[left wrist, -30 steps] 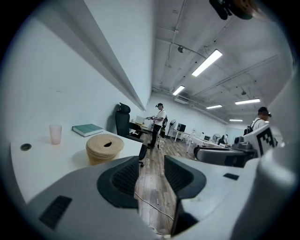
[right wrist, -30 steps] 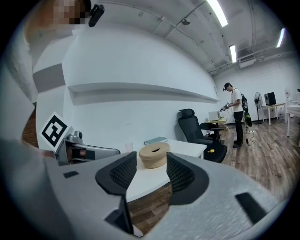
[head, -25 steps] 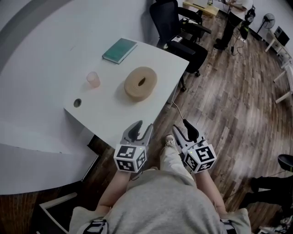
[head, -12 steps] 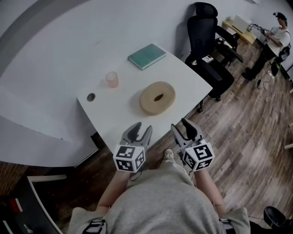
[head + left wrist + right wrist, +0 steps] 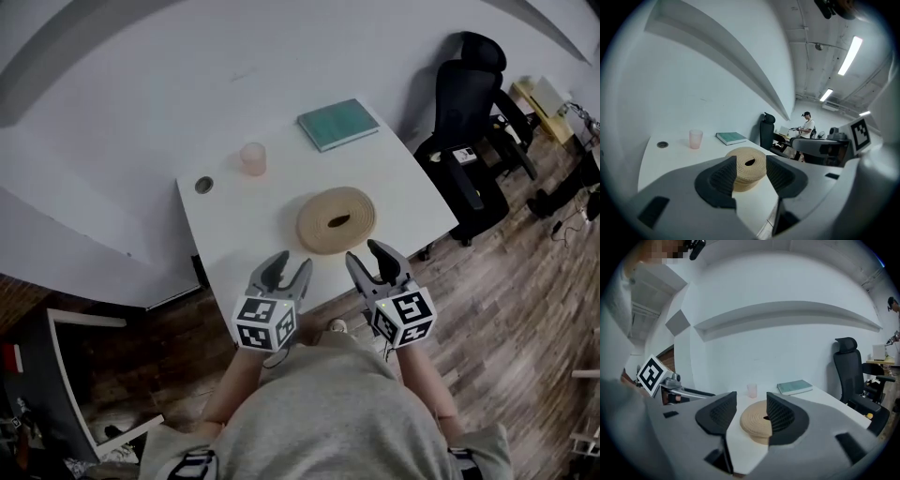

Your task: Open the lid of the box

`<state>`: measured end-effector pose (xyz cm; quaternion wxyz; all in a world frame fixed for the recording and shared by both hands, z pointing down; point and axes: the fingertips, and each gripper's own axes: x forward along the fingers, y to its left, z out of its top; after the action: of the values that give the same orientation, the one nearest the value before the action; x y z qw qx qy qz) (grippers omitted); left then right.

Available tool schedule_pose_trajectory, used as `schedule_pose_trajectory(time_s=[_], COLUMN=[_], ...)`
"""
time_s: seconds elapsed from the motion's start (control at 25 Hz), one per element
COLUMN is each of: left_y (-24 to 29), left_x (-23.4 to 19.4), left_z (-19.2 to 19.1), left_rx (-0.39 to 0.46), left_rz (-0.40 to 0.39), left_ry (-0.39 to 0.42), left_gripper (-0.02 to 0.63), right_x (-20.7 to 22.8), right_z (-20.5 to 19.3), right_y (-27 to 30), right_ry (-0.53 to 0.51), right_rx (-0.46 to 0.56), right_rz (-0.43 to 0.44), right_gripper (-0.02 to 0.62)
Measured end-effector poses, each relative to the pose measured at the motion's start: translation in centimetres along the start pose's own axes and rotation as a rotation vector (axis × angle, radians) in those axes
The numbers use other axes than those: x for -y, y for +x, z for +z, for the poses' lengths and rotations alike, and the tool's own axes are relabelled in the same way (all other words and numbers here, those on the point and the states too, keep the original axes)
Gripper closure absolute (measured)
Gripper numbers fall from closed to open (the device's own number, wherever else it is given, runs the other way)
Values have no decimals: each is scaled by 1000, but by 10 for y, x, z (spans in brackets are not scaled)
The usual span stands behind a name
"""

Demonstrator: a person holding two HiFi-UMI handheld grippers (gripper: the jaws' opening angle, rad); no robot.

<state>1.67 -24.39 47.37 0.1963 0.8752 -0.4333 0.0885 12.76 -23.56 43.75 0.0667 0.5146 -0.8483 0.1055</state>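
Tan and woven, the round box (image 5: 337,220) sat near the front edge of the white table (image 5: 234,234) in the head view. Its lid seemed to be on, though no seam could be made out. A pink cup (image 5: 252,157) stood at the box's 10 o'clock and a green book (image 5: 338,124) at its 12 o'clock. A black office chair (image 5: 469,103) stood off the table at 2 o'clock. The left gripper (image 5: 281,269) hovered at about the box's 7 o'clock and the right gripper (image 5: 375,258) at about 5 o'clock, both clear of the box.

In the left gripper view the jaws stood partly apart, having just been opening. Nothing lay between the pads, and the box showed through the gap at 12 o'clock, farther off on the table.

In the right gripper view the jaws stood likewise apart and empty. The box lay beyond them, its right side hidden behind the right jaw.
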Motion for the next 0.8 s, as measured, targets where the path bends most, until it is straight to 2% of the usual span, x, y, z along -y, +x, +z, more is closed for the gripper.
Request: schedule_pose_trajectory(time_s=[0.36,0.8], left_y=[23,56], left_x=[-22,-28], left_z=[-20,-64], left_rx=[-42,-132], left_rz=[110,150], left_ry=[-47,-57], left_gripper=[394,364], right_x=[13,18], right_z=[-3,-36], right_y=[47,76], right_ry=[-38,-135], right_rx=[-52,-192], right_rz=[160,334], right_gripper=[397,397])
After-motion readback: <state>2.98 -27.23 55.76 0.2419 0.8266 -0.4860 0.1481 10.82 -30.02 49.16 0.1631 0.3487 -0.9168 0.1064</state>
